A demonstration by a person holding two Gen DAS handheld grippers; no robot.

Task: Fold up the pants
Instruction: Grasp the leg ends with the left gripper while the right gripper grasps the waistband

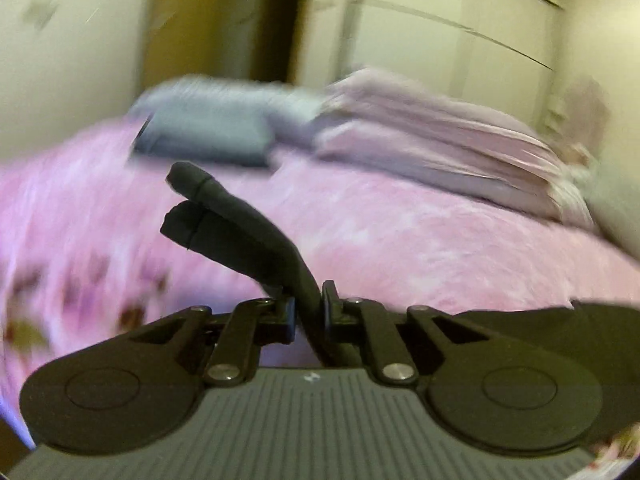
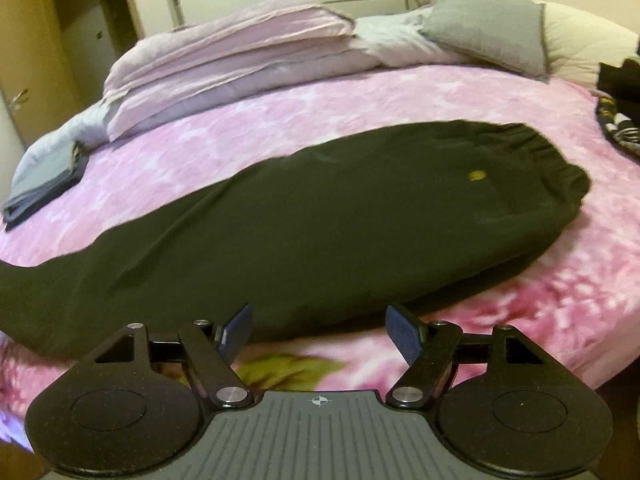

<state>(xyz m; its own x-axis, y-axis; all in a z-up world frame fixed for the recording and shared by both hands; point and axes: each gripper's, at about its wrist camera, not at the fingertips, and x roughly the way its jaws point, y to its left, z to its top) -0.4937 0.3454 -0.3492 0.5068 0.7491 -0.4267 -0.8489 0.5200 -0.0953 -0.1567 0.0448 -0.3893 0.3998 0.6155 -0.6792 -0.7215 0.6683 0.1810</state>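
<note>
The black pants [image 2: 320, 216], soft fabric with a gathered elastic waistband and a small yellow round badge [image 2: 477, 175], lie lengthwise across the pink flowered bedspread [image 2: 360, 96] near the bed's front edge, waistband toward the right side. In the left wrist view, the left gripper [image 1: 308, 312] is clenched on a narrow fold of the black fabric, which sticks up from between its jaws as two leg cuffs [image 1: 188, 196] above the bedspread. The right gripper [image 2: 318, 332] hangs released, jaws wide, just beside the pants' near edge. Folded lilac bedding [image 2: 232, 52] and a grey pillow [image 2: 488, 32] sit along the bed's far edge; folded blue-grey cloth [image 2: 44, 176] lies at the left side.
</note>
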